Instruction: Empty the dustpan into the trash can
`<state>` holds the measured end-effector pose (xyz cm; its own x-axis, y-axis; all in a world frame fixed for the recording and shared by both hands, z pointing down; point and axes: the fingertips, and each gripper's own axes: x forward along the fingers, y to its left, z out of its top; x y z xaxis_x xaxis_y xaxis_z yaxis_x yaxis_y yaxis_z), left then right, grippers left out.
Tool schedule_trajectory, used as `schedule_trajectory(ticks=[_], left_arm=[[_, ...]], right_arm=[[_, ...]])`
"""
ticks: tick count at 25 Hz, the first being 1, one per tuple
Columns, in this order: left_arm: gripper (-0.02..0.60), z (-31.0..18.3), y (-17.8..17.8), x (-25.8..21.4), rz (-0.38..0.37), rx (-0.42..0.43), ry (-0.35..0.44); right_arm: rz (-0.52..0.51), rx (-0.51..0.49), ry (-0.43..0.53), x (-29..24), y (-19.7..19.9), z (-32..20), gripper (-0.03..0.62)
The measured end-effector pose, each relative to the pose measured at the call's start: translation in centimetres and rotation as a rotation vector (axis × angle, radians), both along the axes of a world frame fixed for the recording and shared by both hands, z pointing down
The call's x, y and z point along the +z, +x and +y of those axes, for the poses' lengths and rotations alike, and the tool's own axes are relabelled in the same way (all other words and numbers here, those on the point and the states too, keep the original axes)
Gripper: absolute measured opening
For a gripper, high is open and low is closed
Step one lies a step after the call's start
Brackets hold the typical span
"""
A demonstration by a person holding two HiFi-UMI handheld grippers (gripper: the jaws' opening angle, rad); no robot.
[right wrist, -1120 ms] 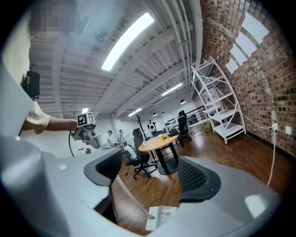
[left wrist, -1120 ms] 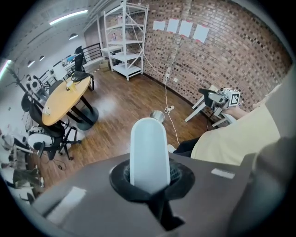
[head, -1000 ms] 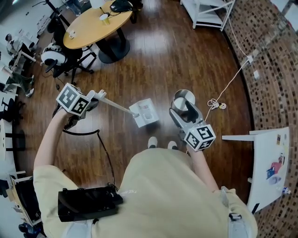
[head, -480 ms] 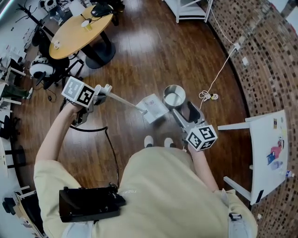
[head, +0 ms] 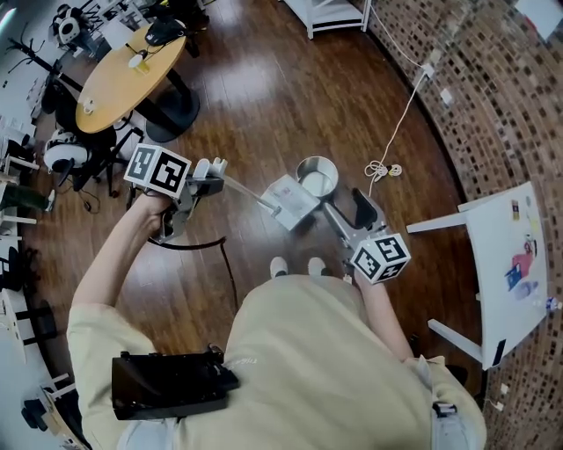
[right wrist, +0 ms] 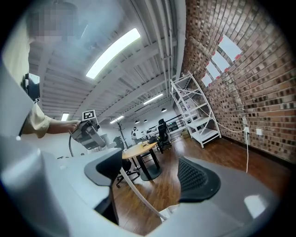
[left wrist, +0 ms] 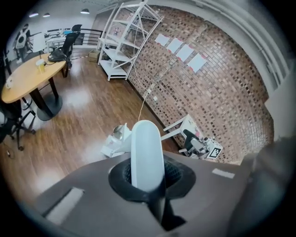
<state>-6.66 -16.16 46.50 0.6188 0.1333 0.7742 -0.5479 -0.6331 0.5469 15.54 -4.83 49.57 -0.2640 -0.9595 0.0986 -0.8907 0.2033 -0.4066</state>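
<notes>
A white dustpan [head: 288,201] on a long thin handle hangs over the wooden floor, its pan right beside a small round metal trash can [head: 317,176]. My left gripper [head: 214,179] is shut on the end of that handle. In the left gripper view the white handle [left wrist: 147,150] runs out between the jaws of my left gripper [left wrist: 148,175] down to the dustpan [left wrist: 112,146] and the trash can [left wrist: 121,131]. My right gripper [head: 345,211] hovers just right of the can. In its own view the right gripper [right wrist: 150,178] is open, with nothing between its pads.
A round wooden table [head: 114,75] with office chairs stands at the back left. A white cable [head: 387,167] lies coiled on the floor right of the can. A white side table [head: 510,264] stands at the right, a white shelf rack [head: 330,13] at the back by the brick wall.
My left gripper has swung the dustpan to the right, from a gap away to right beside the trash can. The right gripper has drawn slightly nearer the can.
</notes>
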Motion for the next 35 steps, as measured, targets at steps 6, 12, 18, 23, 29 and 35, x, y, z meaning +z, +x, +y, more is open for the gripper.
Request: schedule_trajectory(ticks=[6, 12, 18, 23, 29, 35], left_arm=[[0.012, 0.6, 5.1, -1.0, 0.149, -0.060, -0.101], [0.012, 1.4, 8.6, -0.9, 0.191, -0.019, -0.123], [0.012, 0.4, 10.5, -1.1, 0.225, -0.033, -0.137], [0.009, -0.7, 12.9, -1.2, 0.286, -0.107, -0.183], [0.005, -1.4, 16.7, -1.1, 0.343, -0.091, -0.263], [0.006, -2.1, 21.1, -2.4, 0.400, -0.082, -0.365]], right_arm=[[-0.002, 0.046, 0.001, -0.1, 1.8, 0.8, 0.365], [-0.002, 0.073, -0.002, 0.1, 3.3, 1.4, 0.365], [-0.024, 0.111, -0.013, 0.6, 4.8, 2.4, 0.365], [-0.064, 0.158, -0.019, 0.8, 6.5, 2.6, 0.365], [-0.103, 0.159, -0.022, 1.2, 7.4, 2.8, 0.365], [-0.097, 0.190, -0.019, 1.1, 9.9, 2.7, 0.365]])
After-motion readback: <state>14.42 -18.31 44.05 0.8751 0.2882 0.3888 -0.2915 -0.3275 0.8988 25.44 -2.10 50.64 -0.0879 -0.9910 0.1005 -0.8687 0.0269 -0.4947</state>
